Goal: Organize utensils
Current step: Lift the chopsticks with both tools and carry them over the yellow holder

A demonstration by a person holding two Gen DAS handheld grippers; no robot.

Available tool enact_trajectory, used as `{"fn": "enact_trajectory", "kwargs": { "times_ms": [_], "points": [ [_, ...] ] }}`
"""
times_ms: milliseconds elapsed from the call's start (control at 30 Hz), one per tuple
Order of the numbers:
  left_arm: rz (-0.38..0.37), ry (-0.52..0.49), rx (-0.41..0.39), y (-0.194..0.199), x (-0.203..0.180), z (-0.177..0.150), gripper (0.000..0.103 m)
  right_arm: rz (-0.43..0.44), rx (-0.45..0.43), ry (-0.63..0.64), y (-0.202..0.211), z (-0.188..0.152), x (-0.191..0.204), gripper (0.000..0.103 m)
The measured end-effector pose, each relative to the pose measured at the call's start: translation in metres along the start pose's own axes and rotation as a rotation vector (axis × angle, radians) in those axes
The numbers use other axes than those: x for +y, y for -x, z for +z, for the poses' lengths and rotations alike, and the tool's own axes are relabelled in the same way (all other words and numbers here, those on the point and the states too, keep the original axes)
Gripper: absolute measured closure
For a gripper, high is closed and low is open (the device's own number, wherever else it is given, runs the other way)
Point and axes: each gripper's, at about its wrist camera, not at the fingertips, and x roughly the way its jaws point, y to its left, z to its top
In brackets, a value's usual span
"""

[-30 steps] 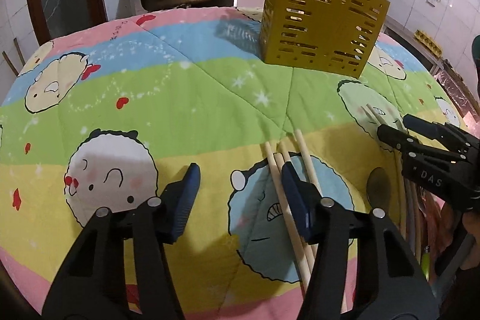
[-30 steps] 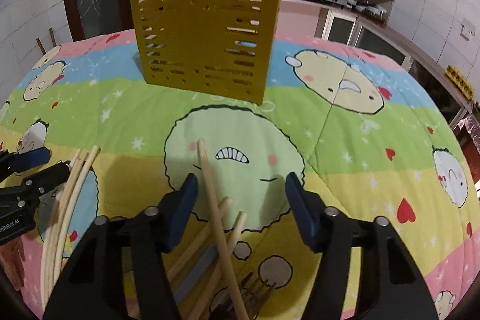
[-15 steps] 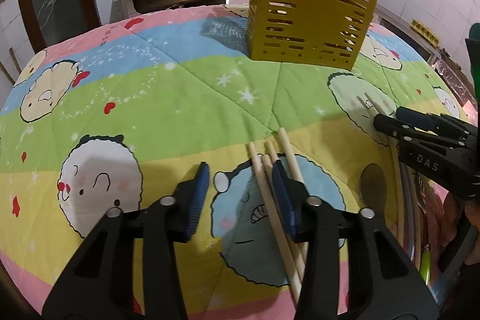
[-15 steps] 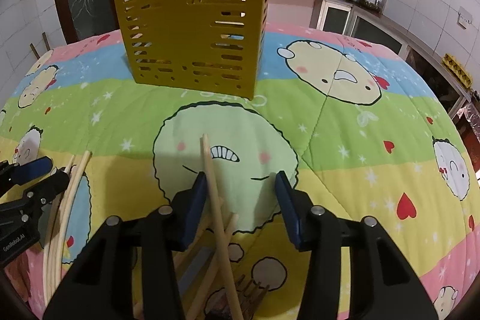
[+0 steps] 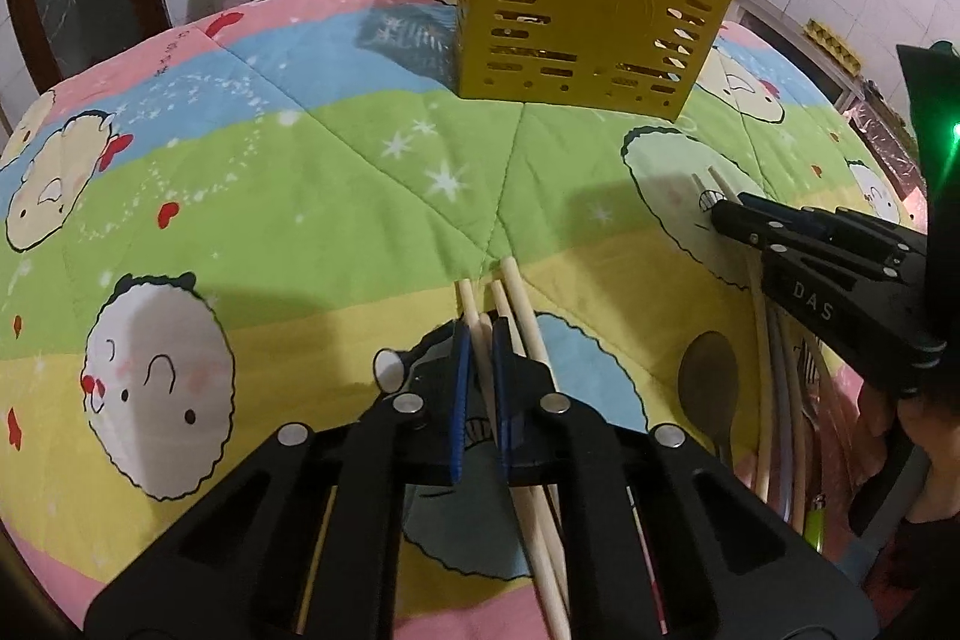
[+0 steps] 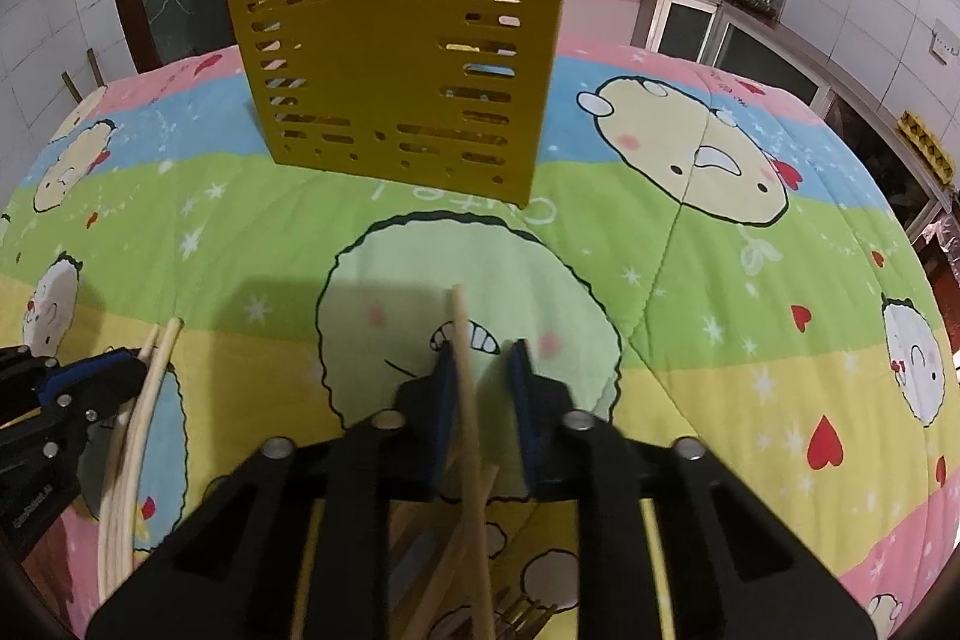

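Note:
A yellow slotted utensil caddy [image 5: 591, 10] stands upright at the back of the quilt-covered table; it also shows in the right wrist view [image 6: 396, 58]. Several wooden chopsticks [image 5: 519, 304] lie under my left gripper [image 5: 478, 340], whose blue pads have closed on one chopstick [image 5: 474, 319]. My right gripper [image 6: 483, 364] is narrowed around another chopstick [image 6: 462, 340], which touches the left pad, with a gap to the right pad. A spoon [image 5: 708, 370] and more utensils lie between the grippers.
A colourful cartoon quilt [image 5: 300, 196] covers the table. A fork [image 6: 528, 610] and more chopsticks [image 6: 138, 436] lie near the front edge. A lighter [image 5: 815, 520] lies at the right front. A sink and kitchen counter stand behind the table.
Both grippers moved forward and closed in. The left one went from wide open to shut on a chopstick. The right one narrowed around its chopstick.

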Motion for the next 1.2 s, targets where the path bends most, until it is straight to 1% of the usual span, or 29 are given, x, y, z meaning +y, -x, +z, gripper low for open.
{"fn": "enact_trajectory", "kwargs": {
  "times_ms": [33, 67, 167, 267, 467, 600, 833, 967, 1200],
  "points": [
    [0.007, -0.003, 0.0, -0.002, -0.001, 0.001, 0.098, 0.003, 0.001, -0.004, 0.0, 0.001, -0.002, 0.096],
    [0.013, -0.006, -0.002, -0.002, -0.002, 0.002, 0.098, 0.008, 0.001, -0.012, 0.001, 0.001, -0.003, 0.097],
    [0.027, -0.013, -0.009, -0.004, -0.005, 0.005, 0.098, 0.014, -0.001, -0.032, 0.003, 0.002, -0.007, 0.097],
    [0.025, -0.011, -0.013, -0.004, -0.004, 0.009, 0.099, 0.015, -0.013, -0.056, 0.008, 0.002, -0.011, 0.097],
    [0.012, -0.018, -0.073, 0.012, -0.005, 0.018, 0.099, 0.02, -0.066, -0.12, 0.027, 0.006, -0.024, 0.097],
    [-0.003, -0.017, -0.128, 0.029, -0.006, 0.027, 0.099, 0.019, -0.117, -0.149, 0.046, 0.01, -0.029, 0.097],
    [-0.034, 0.017, -0.257, 0.067, 0.0, 0.046, 0.099, 0.034, -0.219, -0.194, 0.08, 0.02, -0.04, 0.097],
    [-0.05, 0.029, -0.332, 0.091, 0.002, 0.057, 0.099, 0.016, -0.289, -0.202, 0.1, 0.026, -0.042, 0.097],
    [-0.019, 0.012, -0.484, 0.12, -0.003, 0.075, 0.099, -0.035, -0.443, -0.212, 0.133, 0.041, -0.04, 0.097]
  ]
}}
